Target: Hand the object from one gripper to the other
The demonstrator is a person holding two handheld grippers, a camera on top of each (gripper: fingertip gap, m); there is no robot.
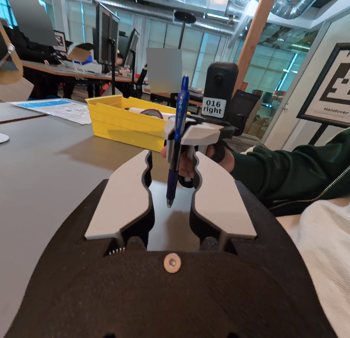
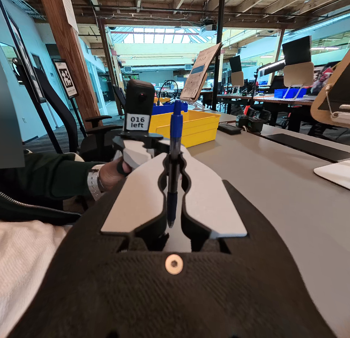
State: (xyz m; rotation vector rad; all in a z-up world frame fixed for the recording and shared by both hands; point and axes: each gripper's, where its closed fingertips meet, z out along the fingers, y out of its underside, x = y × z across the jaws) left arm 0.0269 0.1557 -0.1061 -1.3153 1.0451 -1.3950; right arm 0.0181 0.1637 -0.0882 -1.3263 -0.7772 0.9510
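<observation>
Standing behind pen (image 2: pixel 173 177): yellow bin (image 2: pixel 197 128).

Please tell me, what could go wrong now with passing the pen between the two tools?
1. The right tool pinches the blue pen only at its fingertips, so a bump might tilt the upright pen or make it slip.
2. The left tool is open with the pen's lower part between its fingers. If the right tool lets go before the left closes, the pen could drop onto the grey table.

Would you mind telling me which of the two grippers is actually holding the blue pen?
The right gripper: its fingers are closed on the blue pen, held upright. The left gripper is open, its fingers either side of the pen without touching.
</observation>
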